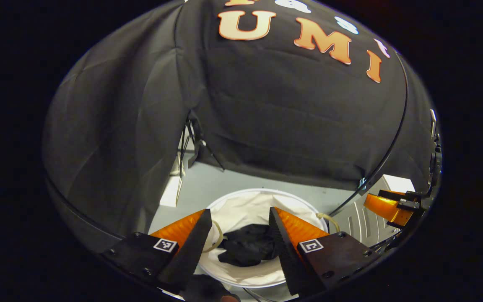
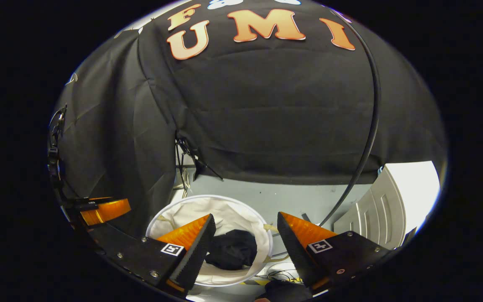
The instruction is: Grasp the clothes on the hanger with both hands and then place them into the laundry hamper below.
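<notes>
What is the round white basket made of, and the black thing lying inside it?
The round white laundry hamper looks like soft matte cloth: its lining wrinkles and sags. The crumpled black garment inside seems to be soft matte fabric too, bunched in folds.

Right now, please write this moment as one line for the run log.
clothes: dark heap inside hamper | left hand-held gripper: open, empty, above hamper | right hand-held gripper: open, empty

hamper [image 1: 308,205] mouth open, clothes [image 1: 247,249] inside
</notes>
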